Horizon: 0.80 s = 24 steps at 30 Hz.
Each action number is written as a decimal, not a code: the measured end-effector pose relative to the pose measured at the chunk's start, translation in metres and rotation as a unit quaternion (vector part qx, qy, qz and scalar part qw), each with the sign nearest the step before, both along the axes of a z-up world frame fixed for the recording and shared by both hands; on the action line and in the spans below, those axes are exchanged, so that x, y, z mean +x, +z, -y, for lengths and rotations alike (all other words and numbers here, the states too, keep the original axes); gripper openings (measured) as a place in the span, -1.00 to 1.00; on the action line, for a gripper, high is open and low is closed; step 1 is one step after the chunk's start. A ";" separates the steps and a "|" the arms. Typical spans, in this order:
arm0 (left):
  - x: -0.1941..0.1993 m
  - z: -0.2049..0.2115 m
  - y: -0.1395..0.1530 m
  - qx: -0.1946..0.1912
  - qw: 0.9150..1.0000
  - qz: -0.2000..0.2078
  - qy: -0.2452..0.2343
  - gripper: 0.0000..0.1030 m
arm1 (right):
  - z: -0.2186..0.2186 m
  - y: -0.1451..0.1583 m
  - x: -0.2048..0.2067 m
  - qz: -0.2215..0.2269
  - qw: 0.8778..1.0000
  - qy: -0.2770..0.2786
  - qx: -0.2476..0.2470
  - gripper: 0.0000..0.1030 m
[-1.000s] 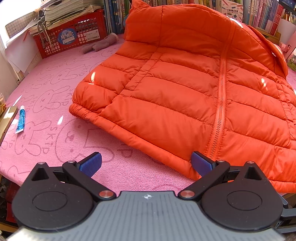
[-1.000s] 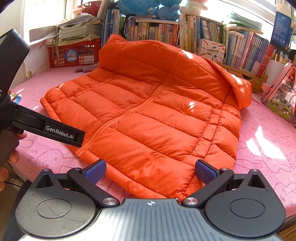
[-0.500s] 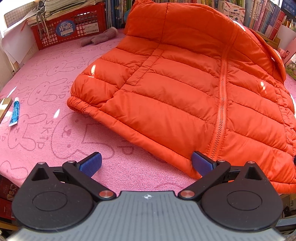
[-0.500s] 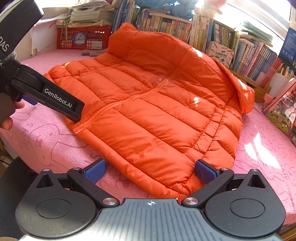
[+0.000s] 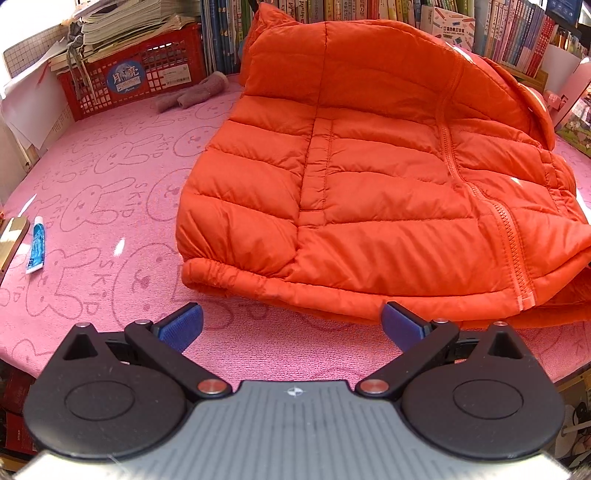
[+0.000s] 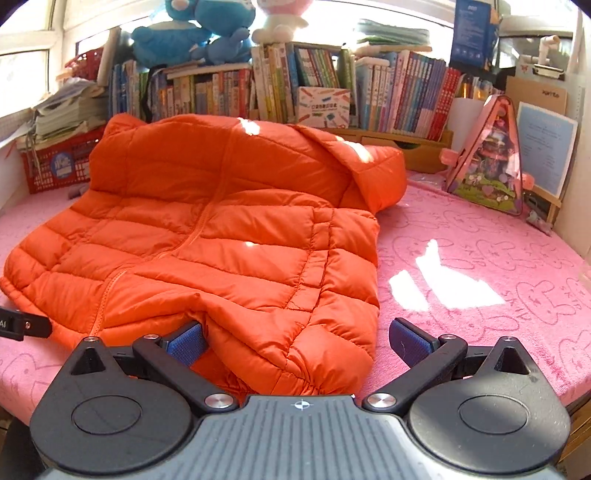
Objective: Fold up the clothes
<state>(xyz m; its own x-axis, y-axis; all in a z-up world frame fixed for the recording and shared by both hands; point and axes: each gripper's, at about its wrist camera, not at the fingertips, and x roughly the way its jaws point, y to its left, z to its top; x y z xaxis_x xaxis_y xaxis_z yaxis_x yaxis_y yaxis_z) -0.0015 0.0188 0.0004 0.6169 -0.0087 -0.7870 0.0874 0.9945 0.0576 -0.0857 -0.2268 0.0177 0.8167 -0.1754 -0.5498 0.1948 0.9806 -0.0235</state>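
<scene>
The puffy orange quilted jacket (image 6: 207, 251) is spread zipped on the pink rabbit-print towel (image 5: 110, 206), its hem straddled by the wide-spread right gripper (image 6: 297, 341), likely for gripping, while the left gripper (image 5: 291, 325) is held wide, empty.

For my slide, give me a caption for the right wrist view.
Open right gripper straddling the hem of an orange puffer jacket on a pink bunny-print cloth.

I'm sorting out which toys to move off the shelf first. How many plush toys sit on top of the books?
2 visible: a blue plush on the left above the book row, and a white-and-pink plush just right of it. Both are cut off by the frame's top edge, so more may be hidden.
</scene>
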 end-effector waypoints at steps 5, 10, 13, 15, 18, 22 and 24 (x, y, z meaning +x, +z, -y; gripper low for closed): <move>0.001 0.003 -0.002 -0.006 1.000 -0.003 -0.014 1.00 | 0.040 0.011 0.013 0.043 0.996 -0.073 -0.036 1.00; 0.001 0.010 -0.003 0.022 1.000 0.005 -0.015 1.00 | 0.028 0.005 0.019 0.040 0.991 -0.046 -0.121 1.00; 0.002 0.014 -0.003 0.044 0.999 0.011 -0.012 1.00 | 0.001 -0.011 0.020 0.025 0.977 -0.015 -0.214 1.00; 0.001 0.015 -0.003 0.051 0.999 0.014 -0.013 1.00 | -0.013 -0.023 0.022 0.012 0.969 0.001 -0.249 1.00; 0.000 0.015 -0.002 0.046 0.999 0.017 -0.018 1.00 | -0.022 -0.030 0.024 -0.008 0.972 0.023 -0.235 1.00; 0.000 0.017 -0.001 0.043 0.999 0.017 -0.021 1.00 | -0.023 -0.034 0.029 -0.027 0.978 0.033 -0.203 1.00; 0.000 0.019 -0.003 0.045 0.999 0.015 -0.021 1.00 | -0.023 -0.035 0.029 -0.031 0.979 0.034 -0.200 1.00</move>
